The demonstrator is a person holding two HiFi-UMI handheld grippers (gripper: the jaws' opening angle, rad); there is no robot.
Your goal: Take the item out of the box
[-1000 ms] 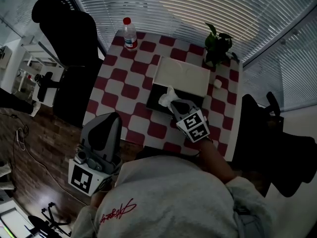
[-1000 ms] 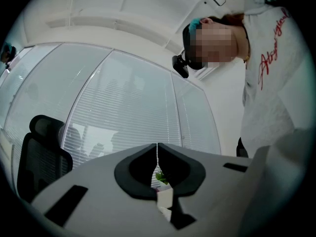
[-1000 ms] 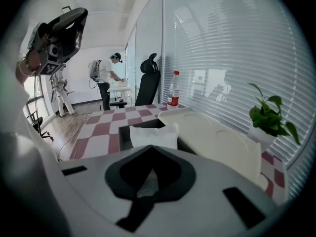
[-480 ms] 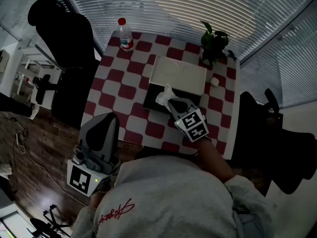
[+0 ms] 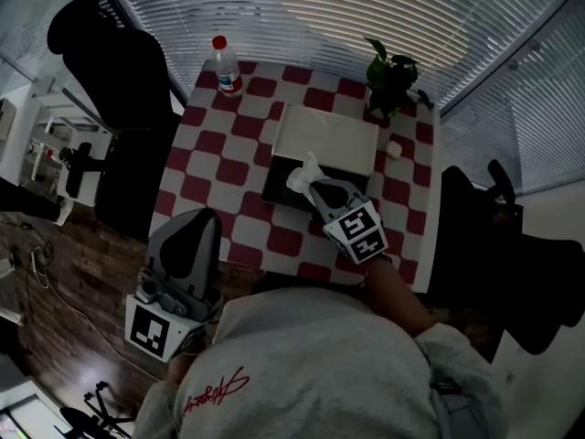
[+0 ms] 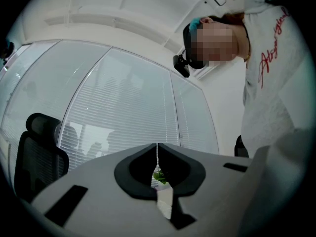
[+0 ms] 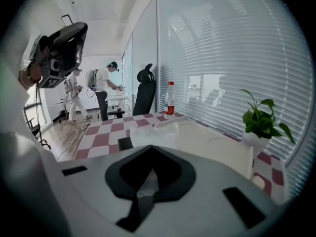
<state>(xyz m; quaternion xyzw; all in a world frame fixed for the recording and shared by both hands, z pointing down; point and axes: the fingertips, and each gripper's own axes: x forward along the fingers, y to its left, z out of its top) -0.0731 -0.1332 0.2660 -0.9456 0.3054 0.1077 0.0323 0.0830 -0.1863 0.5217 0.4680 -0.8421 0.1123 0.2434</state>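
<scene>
Left gripper [image 5: 201, 218]: jaws together, empty, off the table's near-left edge
Checkered table [image 5: 206, 154]: water bottle [image 5: 226, 65] at far-left corner
Black box [image 5: 279, 195]: mid-table, white lid [image 5: 327, 140] adjoining its far side
Crumpled white paper [image 5: 303, 174]: over the box's opening, pinched in the closed right gripper [image 5: 317, 188]
Potted plant [image 5: 391, 76]: far-right corner

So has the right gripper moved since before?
No. The right gripper still sits at the near edge of the box, shut on the white item.
</scene>
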